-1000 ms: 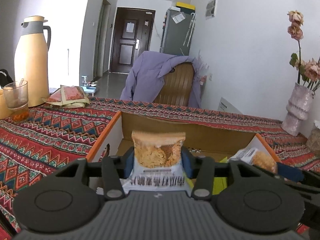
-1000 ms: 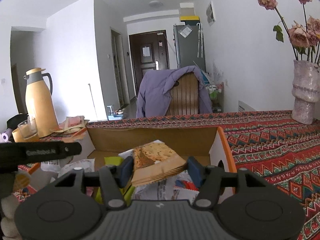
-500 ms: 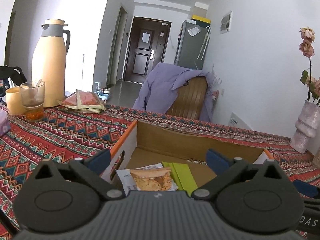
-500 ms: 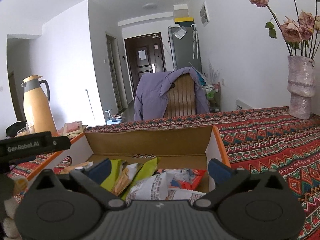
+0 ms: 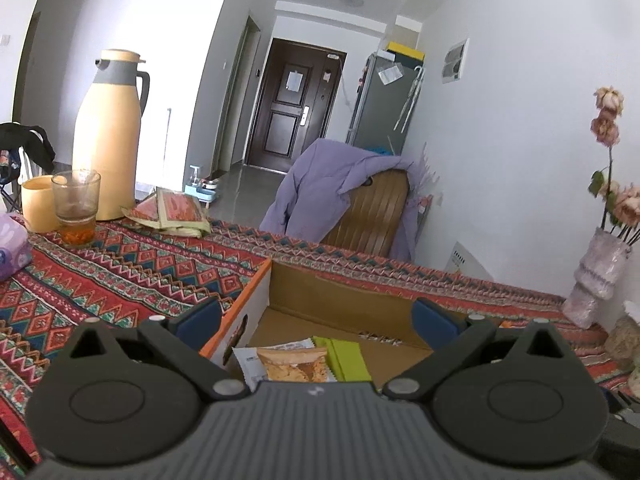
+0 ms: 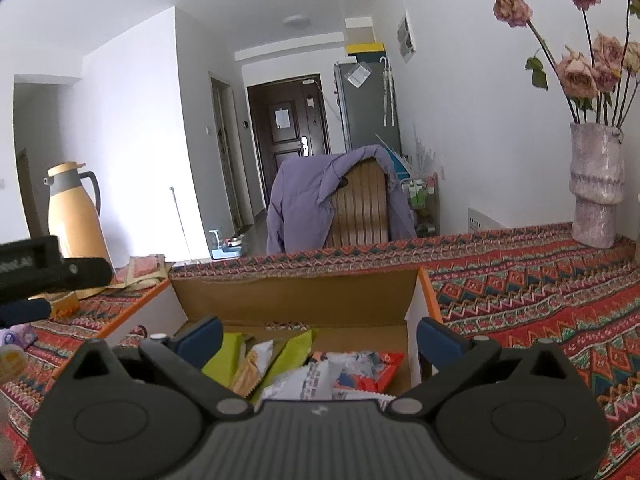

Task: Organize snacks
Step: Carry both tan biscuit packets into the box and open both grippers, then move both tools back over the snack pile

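An open cardboard box (image 5: 344, 296) with orange-edged white walls sits on the patterned tablecloth; it also shows in the right wrist view (image 6: 296, 296). My left gripper (image 5: 316, 322) is open and empty above the box's left end, where a clear cracker packet (image 5: 294, 364) and a green packet (image 5: 346, 362) lie. My right gripper (image 6: 318, 336) is open and empty above the box's right part, over green packets (image 6: 228, 354), a white packet (image 6: 298, 384) and a red-orange packet (image 6: 370, 372).
A tan thermos jug (image 5: 110, 132), a glass of tea (image 5: 77, 206), a tan cup (image 5: 38, 202) and flat red packets (image 5: 172, 214) stand at the table's far left. A vase of dried roses (image 6: 596, 184) stands far right. A chair with a purple jacket (image 5: 352, 196) is behind the table.
Both grippers held a snack packet a second ago. Both opened and let the packets drop into the box, then pulled back and up a little.
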Motion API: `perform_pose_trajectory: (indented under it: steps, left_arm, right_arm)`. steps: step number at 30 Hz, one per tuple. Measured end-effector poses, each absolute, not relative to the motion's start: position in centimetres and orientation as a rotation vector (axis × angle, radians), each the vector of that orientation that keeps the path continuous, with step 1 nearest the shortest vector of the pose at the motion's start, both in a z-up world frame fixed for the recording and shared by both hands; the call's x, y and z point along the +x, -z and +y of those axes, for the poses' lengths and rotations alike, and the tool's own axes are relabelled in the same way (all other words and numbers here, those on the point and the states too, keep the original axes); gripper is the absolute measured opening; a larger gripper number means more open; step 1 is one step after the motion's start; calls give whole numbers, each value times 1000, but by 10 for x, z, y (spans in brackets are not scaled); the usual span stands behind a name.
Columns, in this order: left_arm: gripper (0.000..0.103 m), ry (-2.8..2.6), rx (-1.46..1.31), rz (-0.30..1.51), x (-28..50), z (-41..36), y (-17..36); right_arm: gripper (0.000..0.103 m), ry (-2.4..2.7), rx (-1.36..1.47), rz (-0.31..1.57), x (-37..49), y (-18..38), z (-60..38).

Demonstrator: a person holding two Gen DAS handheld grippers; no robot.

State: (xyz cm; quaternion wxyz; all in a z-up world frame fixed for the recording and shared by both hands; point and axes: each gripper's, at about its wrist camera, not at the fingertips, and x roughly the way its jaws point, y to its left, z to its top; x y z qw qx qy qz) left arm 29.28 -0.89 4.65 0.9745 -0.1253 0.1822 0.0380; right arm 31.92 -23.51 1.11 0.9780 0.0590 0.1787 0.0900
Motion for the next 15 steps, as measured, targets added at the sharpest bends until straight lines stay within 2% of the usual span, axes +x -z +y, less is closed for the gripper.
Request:
perform_pose_trajectory:
  steps: [15]
  left_arm:
    - [103, -99, -221, 363, 221, 10, -57]
  right_arm:
    - [103, -195, 86, 304, 259, -46, -232]
